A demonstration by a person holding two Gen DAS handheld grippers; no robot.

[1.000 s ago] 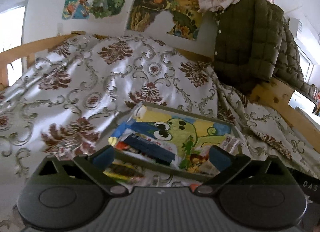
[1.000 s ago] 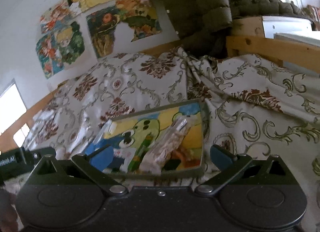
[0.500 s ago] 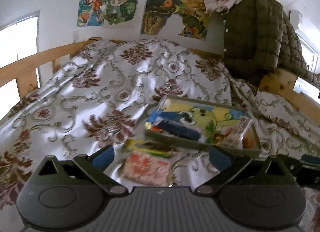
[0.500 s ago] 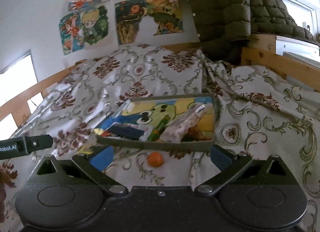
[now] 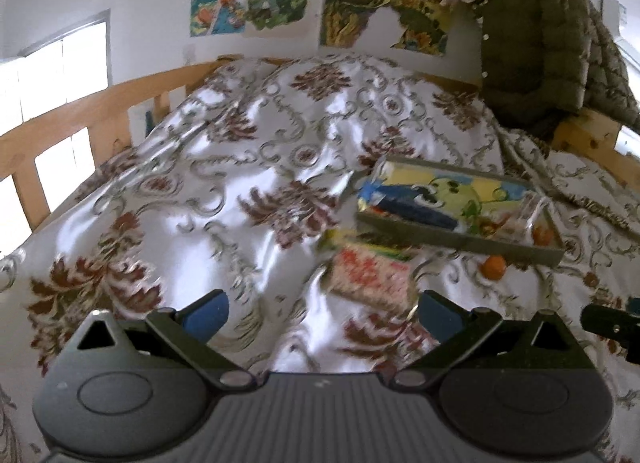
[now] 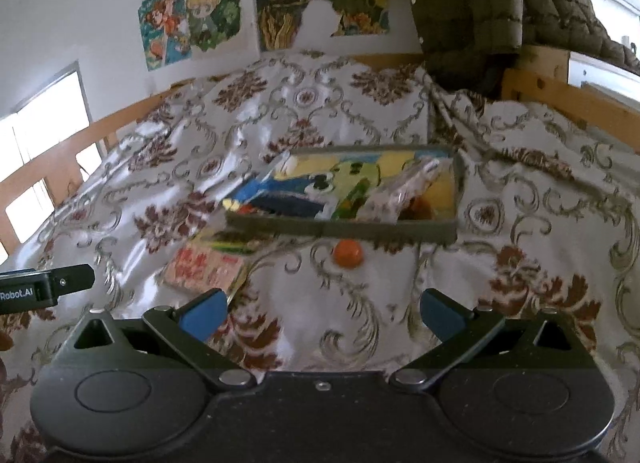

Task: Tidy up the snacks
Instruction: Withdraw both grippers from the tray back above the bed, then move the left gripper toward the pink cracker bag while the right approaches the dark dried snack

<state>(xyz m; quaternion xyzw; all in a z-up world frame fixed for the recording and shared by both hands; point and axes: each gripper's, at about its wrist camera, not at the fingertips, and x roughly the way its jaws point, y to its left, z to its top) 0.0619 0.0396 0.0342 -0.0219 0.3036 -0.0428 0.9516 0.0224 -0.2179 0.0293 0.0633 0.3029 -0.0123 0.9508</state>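
A green-rimmed tray [image 5: 460,239] [image 6: 344,229] with a cartoon picture lies on the bed and holds a dark blue packet [image 6: 288,199], a clear wrapped snack [image 6: 400,191] and other snacks. In front of the tray lie a pink-and-red snack packet [image 5: 372,275] [image 6: 204,267], a yellow-green packet [image 6: 236,243] and a small orange ball [image 5: 494,267] [image 6: 348,253]. My left gripper [image 5: 320,313] is open and empty, near the pink packet. My right gripper [image 6: 320,311] is open and empty, short of the orange ball.
The bed is covered by a shiny floral quilt [image 5: 240,183]. A wooden rail [image 5: 80,127] runs along the left. A dark green padded coat [image 5: 540,47] hangs at the back right. Posters [image 6: 192,19] are on the wall.
Both grippers have pulled back and away from the tray. The pink packet, yellow-green packet and orange ball in front of the tray have come into view.
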